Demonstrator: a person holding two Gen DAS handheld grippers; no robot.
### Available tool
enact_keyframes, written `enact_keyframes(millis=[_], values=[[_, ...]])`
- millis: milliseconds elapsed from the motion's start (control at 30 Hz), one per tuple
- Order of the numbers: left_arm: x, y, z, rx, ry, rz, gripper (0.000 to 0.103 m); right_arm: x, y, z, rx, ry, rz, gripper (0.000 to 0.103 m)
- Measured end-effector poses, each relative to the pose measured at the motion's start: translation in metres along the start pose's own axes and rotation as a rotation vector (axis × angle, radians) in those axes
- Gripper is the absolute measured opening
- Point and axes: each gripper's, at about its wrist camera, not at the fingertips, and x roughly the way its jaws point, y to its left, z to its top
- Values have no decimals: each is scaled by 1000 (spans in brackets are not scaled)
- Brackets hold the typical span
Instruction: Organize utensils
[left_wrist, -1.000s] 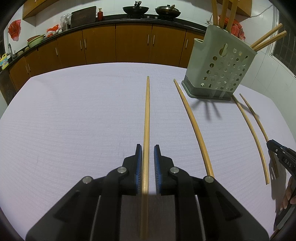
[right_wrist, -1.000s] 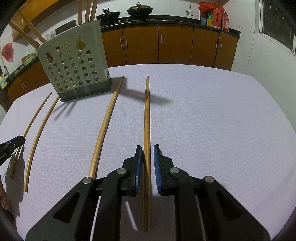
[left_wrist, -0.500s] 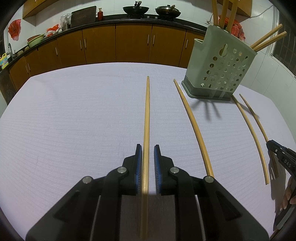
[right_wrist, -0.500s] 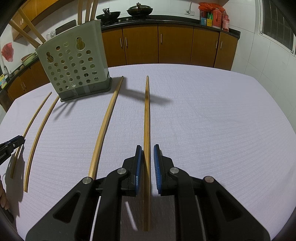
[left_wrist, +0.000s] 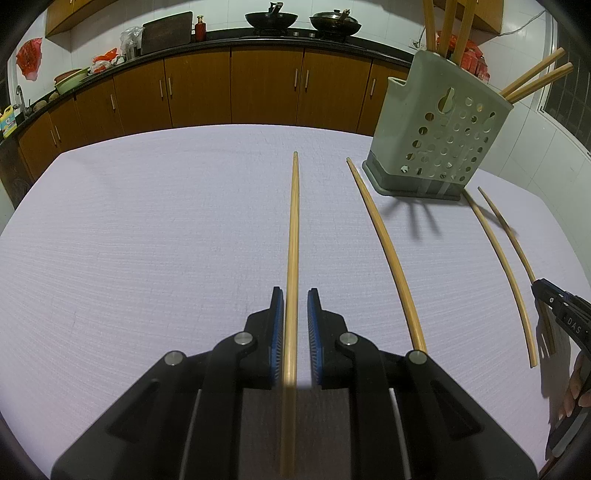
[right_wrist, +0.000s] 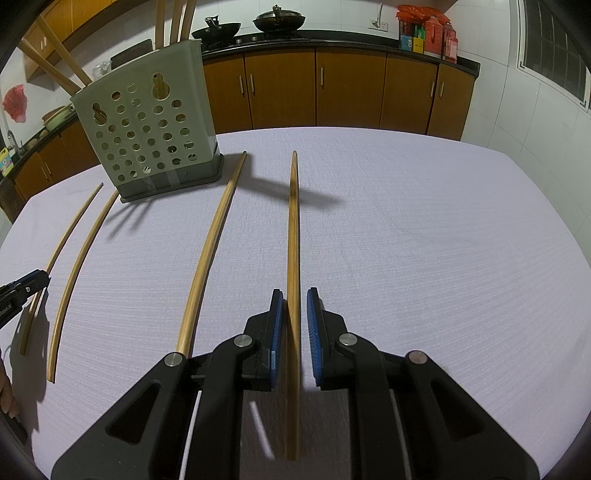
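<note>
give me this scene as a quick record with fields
left gripper: open, jaws either side of the leftmost long bamboo chopstick
right gripper: open, jaws either side of the rightmost long bamboo chopstick
between them: two middle bamboo chopsticks lying loose
holder: grey-green perforated plastic utensil holder, upright, stored chopsticks standing inside
surface: pale lilac tablecloth

Lighting: indoor, even, moderately bright; bench (left_wrist: 147, 240) cloth evenly lit. Shadows: utensil holder (right_wrist: 147, 136) casts soft streaks toward the tongs. Distortion: strong fisheye, dark vignette at corners, chopsticks bowed off-centre. Focus: sharp ahead of the tongs; chopstick (left_wrist: 291, 406) blurred behind the tong tips.
</note>
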Motion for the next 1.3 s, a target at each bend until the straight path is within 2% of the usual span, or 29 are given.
enact_keyframes(millis=[600, 800, 867, 900, 967, 1033, 1167, 1300], values=[[0, 0, 0, -1, -1, -2, 16, 0, -1, 0, 2, -1, 2, 15], [-10, -1, -11, 29, 2, 17, 16, -3, -3, -4, -1, -1, 10, 15], [-11, 0, -13, 30, 2, 15, 13, -3, -5, -5, 10, -1, 22, 15], [-11, 0, -13, 26, 2, 15, 8, -3, -5, -5, 14, -1, 25, 14], [-11, 2, -11, 26, 2, 8, 8, -3, -7, -5, 20, -4, 31, 8], [-13, 2, -10, 43, -3, 21, 8, -5, -7, -5, 15, -12, 23, 8], [-36, 4, -2, 61, -66, 25, 8, -23, -9, 3, 18, -79, 26, 8], [-70, 3, 18, 71, -172, 24, 8, -51, -9, 24, 22, -182, 28, 8]])
